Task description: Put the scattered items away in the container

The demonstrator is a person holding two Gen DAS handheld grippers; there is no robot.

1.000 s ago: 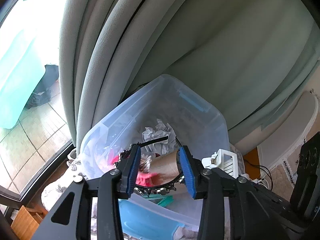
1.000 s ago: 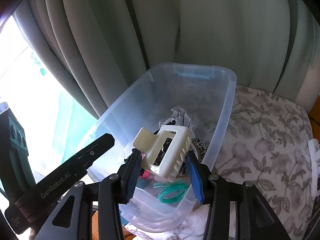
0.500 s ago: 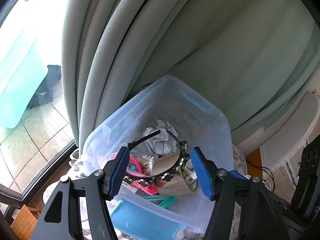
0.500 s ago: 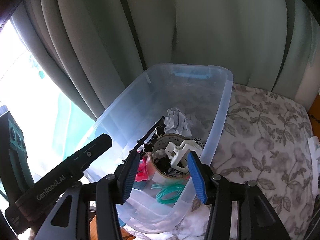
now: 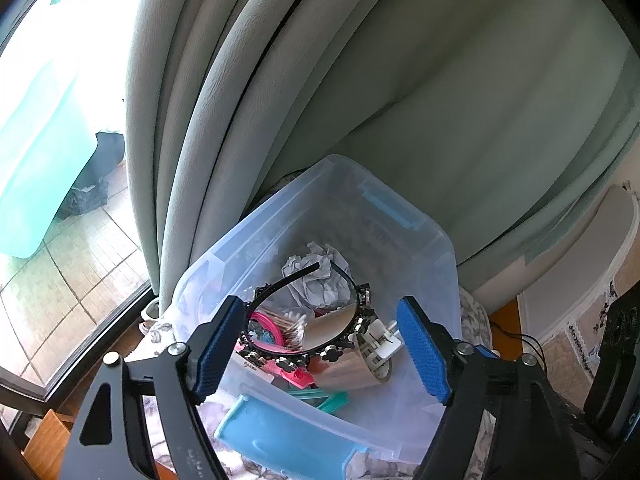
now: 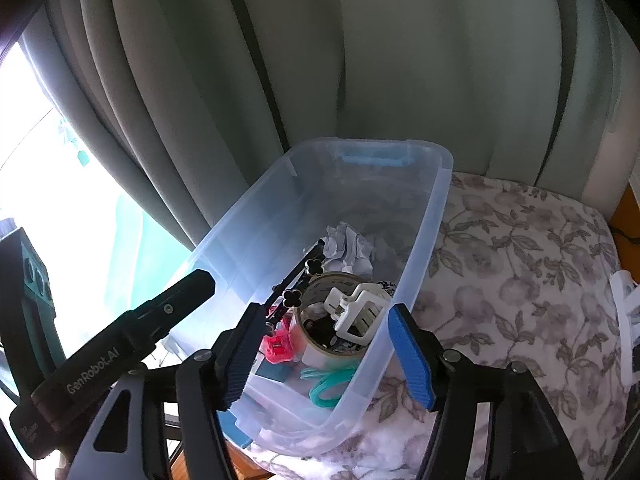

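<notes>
Both my grippers hover over the clear plastic storage bin [image 6: 424, 236] on the floral quilted bedcover [image 6: 520, 264], and both sets of jaws are opening with nothing between the pads. My left gripper [image 5: 320, 344] stands over the thin black headband studded with clover-shaped beads [image 5: 304, 354]; my right gripper [image 6: 324, 354] stands over the cream plastic claw hair clip [image 6: 356, 312].

Both things lie inside the bin. The headband leans across the other clutter, its open ends pointing toward the far wall, its beaded arc nearest me. It looks light and springy; I judge the plain band safer to pinch than the beads. The clip rests on a roll of brown packing tape [image 6: 320, 320], long axis running roughly toward the bin's right wall. It looks rigid and slick; I would grip across its body.
</notes>
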